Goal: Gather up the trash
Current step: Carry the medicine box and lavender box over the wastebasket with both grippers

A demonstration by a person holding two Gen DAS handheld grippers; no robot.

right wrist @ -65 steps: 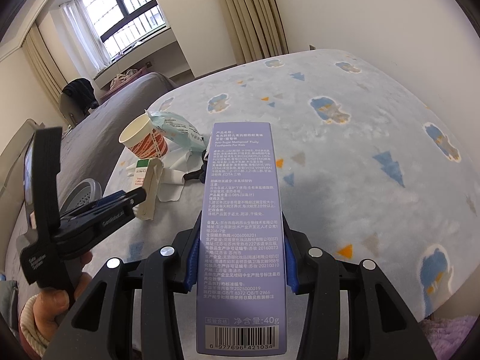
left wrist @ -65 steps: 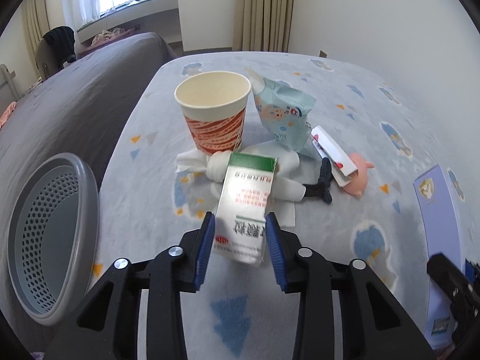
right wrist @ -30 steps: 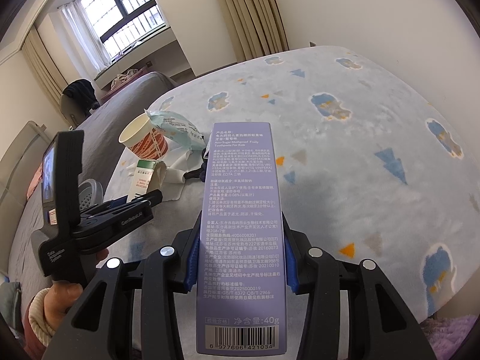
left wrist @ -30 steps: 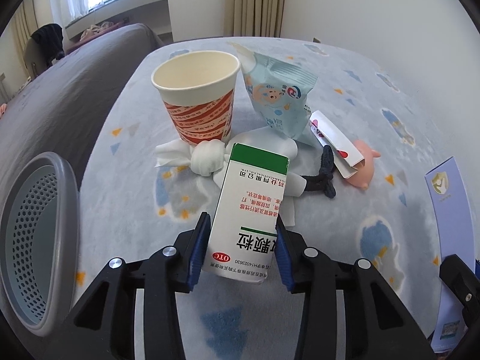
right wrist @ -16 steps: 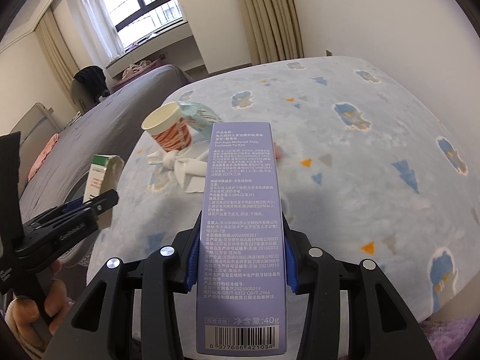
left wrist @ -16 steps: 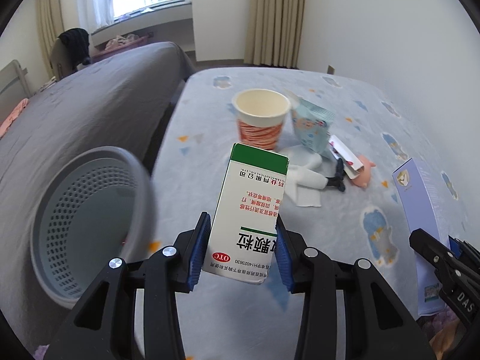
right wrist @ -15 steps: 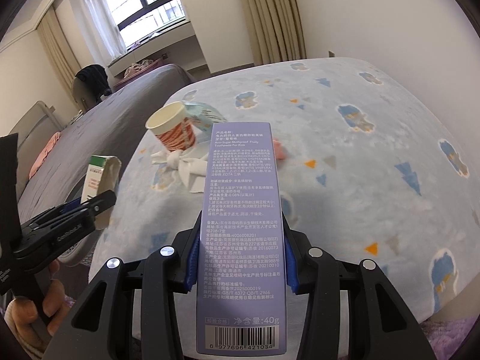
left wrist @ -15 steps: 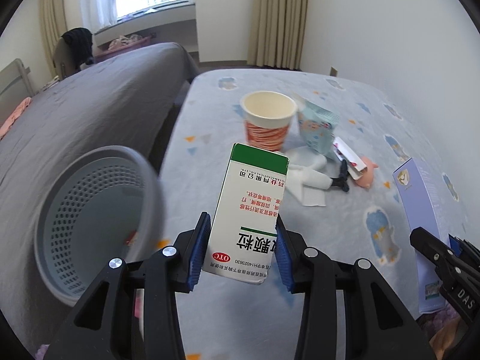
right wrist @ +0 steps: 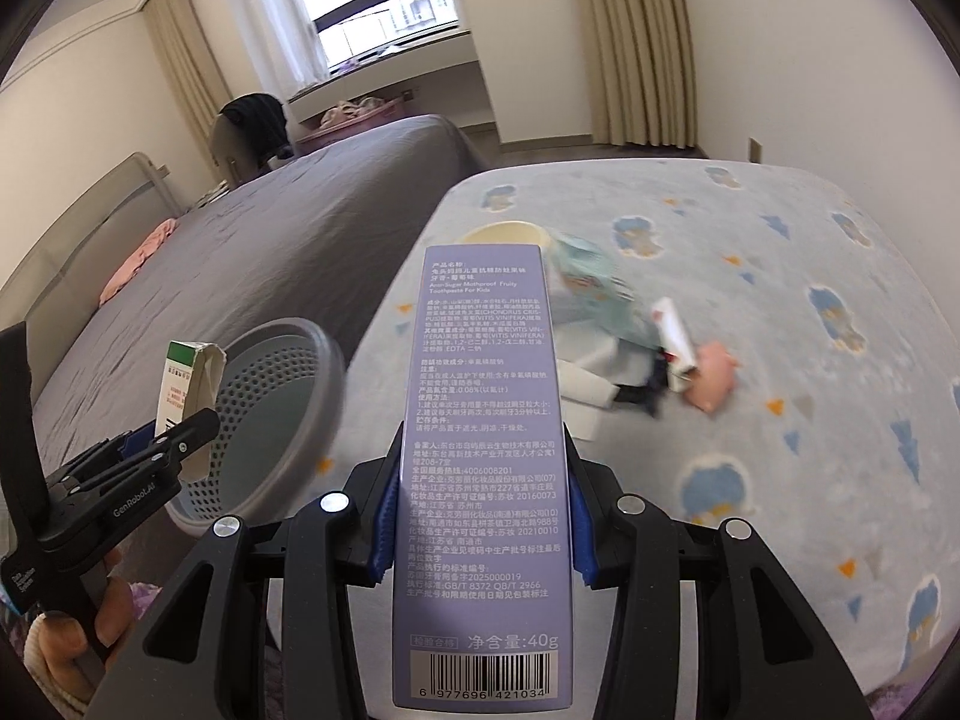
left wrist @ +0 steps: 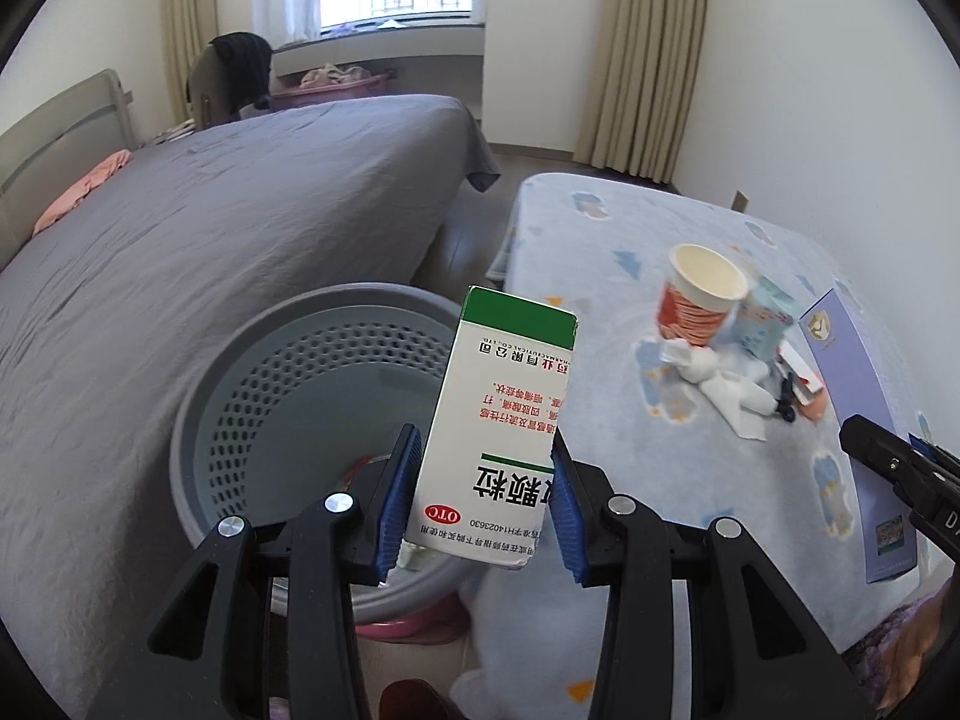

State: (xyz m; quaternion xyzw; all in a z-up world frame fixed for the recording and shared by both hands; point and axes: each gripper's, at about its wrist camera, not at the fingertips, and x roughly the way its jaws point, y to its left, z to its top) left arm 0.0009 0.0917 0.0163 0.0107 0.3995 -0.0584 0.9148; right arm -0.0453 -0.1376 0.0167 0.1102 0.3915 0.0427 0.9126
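Here the left gripper (left wrist: 483,492) is clamped on a white medicine box (left wrist: 501,426) with a green top, its blue pads (left wrist: 399,495) pressing both sides of the box's lower part while the green end sticks up past the fingertips. Beyond and below those fingers, mostly on their left side, stands a grey perforated waste basket (left wrist: 240,384), with the box partly overlapping its rim in the left wrist view. Off to the fingers' right lies the patterned light-blue bedcover (left wrist: 576,252), and on it, well apart from the fingers, a cluster of trash: a paper cup (left wrist: 699,294) with red stripes, a pale blue snack packet (left wrist: 765,324) just beside it, and crumpled white tissue (left wrist: 720,387) in front of them.

The right gripper (right wrist: 477,516) grips a long purple toothpaste box (right wrist: 483,456), its pads closed against the box's two long sides, and the box runs forward well past the fingertips. Ahead of these fingers and to their right, a small pink toy (right wrist: 711,381) rests on the bedcover; to their left is the basket, with a grey bed (right wrist: 270,240) behind it.
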